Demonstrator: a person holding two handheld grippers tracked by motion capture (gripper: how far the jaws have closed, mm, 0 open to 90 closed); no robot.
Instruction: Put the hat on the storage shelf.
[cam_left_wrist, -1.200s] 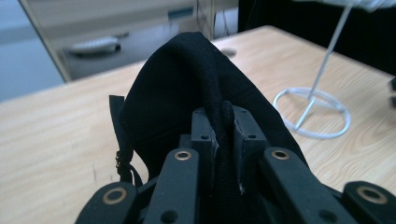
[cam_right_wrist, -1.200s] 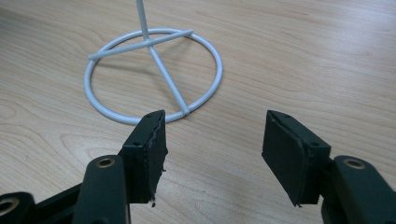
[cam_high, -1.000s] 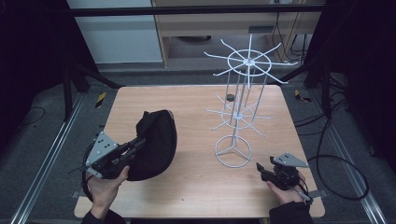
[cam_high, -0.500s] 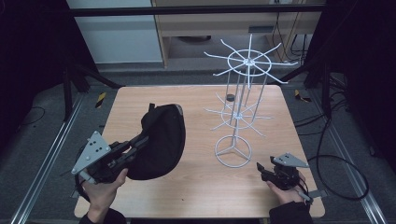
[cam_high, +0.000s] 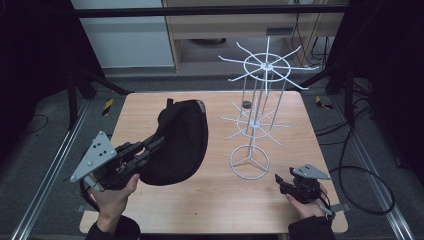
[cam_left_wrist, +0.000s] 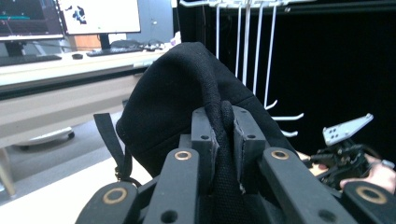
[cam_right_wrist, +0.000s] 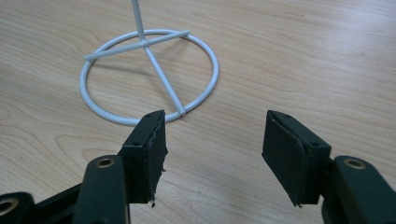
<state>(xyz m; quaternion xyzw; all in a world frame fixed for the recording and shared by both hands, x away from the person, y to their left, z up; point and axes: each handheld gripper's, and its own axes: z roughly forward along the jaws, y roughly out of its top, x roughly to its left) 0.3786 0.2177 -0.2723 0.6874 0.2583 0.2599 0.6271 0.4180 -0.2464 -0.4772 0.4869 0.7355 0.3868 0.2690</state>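
Left gripper (cam_left_wrist: 219, 140) has my jaws clamped on the rim of the black cap (cam_high: 180, 140), raised over the table's (cam_high: 310, 150) left half beside the white wire rack (cam_high: 257, 125). Soft, light fabric; I judge the thick seam safest. Right gripper (cam_right_wrist: 212, 154) rests spread, holding nothing.

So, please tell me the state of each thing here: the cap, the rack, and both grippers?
Cap: lifted at an angle, its edge pinched in the left gripper.
Rack: upright on the table, hooks bare.
Left gripper: shut on the cap.
Right gripper: open, holding nothing, low by the rack's ring base.
Small dark thing: lying behind the rack; too small to identify.
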